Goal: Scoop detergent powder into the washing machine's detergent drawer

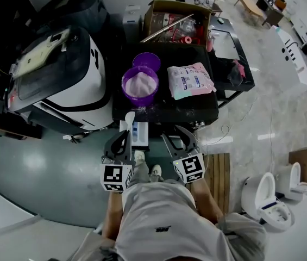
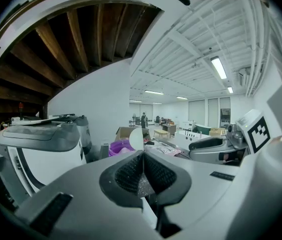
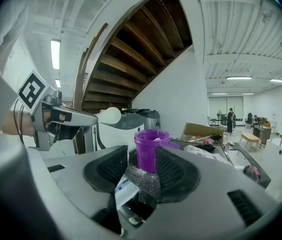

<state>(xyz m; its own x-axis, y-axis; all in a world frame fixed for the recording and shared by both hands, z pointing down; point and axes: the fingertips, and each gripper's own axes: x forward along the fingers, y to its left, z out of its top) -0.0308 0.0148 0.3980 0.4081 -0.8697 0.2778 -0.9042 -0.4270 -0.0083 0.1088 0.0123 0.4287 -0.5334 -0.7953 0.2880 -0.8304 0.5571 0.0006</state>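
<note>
- The left gripper [image 1: 125, 137] has its jaws pressed together on the thin handle of a white spoon [image 1: 129, 118]; the bowl of the spoon points forward, toward the front edge of the worktop [image 1: 164, 106], and I cannot tell if there is powder in it
- The right gripper [image 1: 179, 139] has its jaws a little apart and holds nothing; in the right gripper view the purple tub [image 3: 148, 149] shows between them, but far away and not touched
- The purple tub stands open near the front left part of the worktop, with pale powder inside; its lid [image 1: 146, 61] lies just behind it; a detergent pouch [image 1: 190, 80] lies to the right of the tub
- The washing machine [image 1: 61, 75] stands to the left of the worktop; a white and blue piece, probably the detergent drawer [image 1: 138, 132], is below the front edge, just beside the tip of the spoon
- The spoon looks light and stiff, so a hold on the end of the handle should be enough; it must be kept level, because loose powder runs off easily
- The tub seems light and smooth and could slide or tip during scooping; I think the free gripper should hold it by the side wall
</note>
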